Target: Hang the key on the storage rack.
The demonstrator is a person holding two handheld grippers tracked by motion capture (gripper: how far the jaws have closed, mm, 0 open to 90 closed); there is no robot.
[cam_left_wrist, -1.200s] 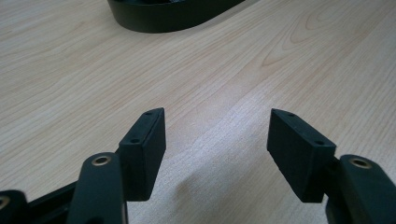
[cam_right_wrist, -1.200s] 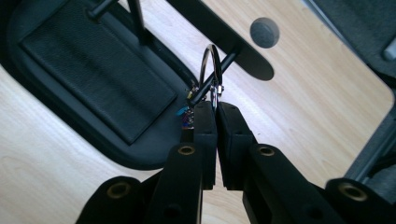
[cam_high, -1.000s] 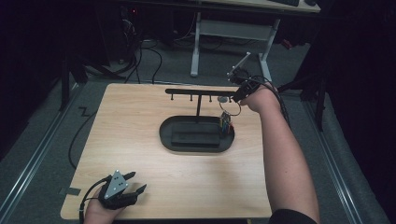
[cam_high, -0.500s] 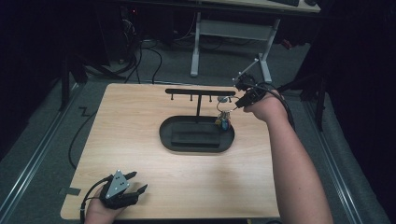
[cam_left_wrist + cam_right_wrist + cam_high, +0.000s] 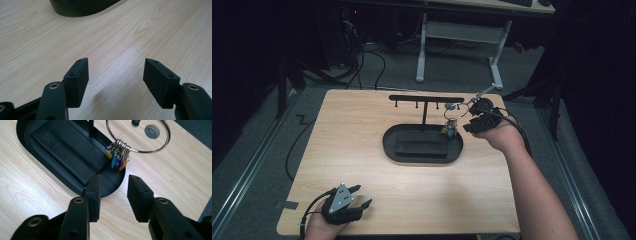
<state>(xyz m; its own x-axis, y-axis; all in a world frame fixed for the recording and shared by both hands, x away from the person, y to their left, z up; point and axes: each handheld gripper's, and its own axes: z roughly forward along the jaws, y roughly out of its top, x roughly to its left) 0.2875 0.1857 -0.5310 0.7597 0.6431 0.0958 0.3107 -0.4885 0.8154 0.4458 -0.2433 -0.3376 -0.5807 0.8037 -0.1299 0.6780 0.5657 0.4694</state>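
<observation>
Key ring (image 5: 138, 138) hanging on rack, beyond right gripper (image 5: 113, 195), fingers just opening, nothing between

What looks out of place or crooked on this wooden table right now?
Nothing stands out. The metal key ring with small coloured tags hangs from a peg at the end of the black T-shaped rack, over the edge of its oval black base tray. The right gripper sits just behind it, jaws apart, holding nothing.

Right hand-held gripper (image 5: 113, 195) jaws just opening, empty; left hand-held gripper (image 5: 116, 80) gapes.
</observation>
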